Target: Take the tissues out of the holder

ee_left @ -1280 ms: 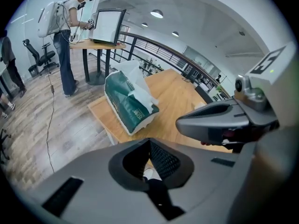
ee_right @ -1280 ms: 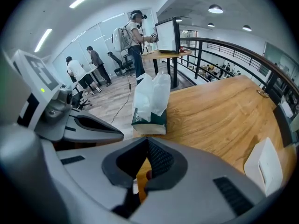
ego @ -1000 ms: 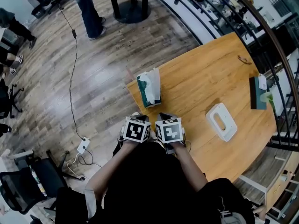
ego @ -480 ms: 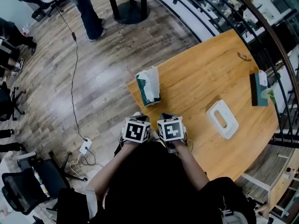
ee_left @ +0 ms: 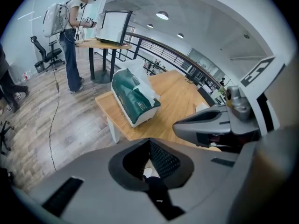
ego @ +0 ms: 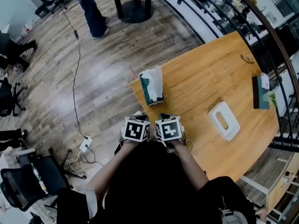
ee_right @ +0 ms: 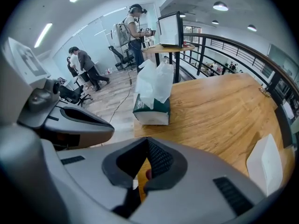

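Head view: the left tool [ego: 137,129] and the right tool [ego: 168,128] sit side by side at lower centre of the frame. They are drawn in close to the wearer's body at the near edge of the wooden worktop [ego: 201,85], most likely a resting pose, as neither reaches for anything. The green tissue pack [ego: 152,85] lies just above them near the worktop's left edge, with white tissue poking from its top. The white holder [ego: 224,120] lies at centre right, slot upward and well apart from the pack, so the tissues look to be out of it already. The marker cubes cover both tools' tips here. A dark green box [ego: 258,92] sits at the right edge, and a small object near the far rim is too small to name

Left gripper view: this tool's pads meet at lower centre with nothing between them. The pack fills the upper middle, lying on its side on the worktop corner. The other tool blocks the right of the frame, so the holder is hidden. A person [ee_left: 70,31] stands at a far desk at upper left

Right gripper view: its pads are likewise together and empty. The pack stands at centre, and the holder shows only as a white slab at lower right, cut off by the tool body
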Demonstrator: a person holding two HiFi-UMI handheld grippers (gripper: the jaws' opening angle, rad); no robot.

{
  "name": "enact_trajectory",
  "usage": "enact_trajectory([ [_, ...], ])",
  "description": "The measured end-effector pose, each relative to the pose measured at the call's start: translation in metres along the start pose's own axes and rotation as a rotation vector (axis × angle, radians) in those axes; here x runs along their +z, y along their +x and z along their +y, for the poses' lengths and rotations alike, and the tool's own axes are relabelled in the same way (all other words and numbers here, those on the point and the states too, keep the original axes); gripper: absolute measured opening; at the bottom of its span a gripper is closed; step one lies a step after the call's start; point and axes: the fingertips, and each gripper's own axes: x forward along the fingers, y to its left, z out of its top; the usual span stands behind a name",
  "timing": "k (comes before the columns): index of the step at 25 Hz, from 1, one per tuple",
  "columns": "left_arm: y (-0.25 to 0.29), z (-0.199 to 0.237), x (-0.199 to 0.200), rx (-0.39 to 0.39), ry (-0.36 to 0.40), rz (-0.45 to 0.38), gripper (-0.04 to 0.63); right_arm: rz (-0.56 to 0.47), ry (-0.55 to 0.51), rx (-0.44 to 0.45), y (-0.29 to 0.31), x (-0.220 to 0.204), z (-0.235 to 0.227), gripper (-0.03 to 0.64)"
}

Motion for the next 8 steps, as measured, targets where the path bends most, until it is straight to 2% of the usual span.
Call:
enact_trajectory([
  [8,0.0017,0.0009,0.002,-0.018,0.006,0.006,0.008,0.003,0.01,-0.014,-0.0005,0.0018,-0.002,0.011],
])
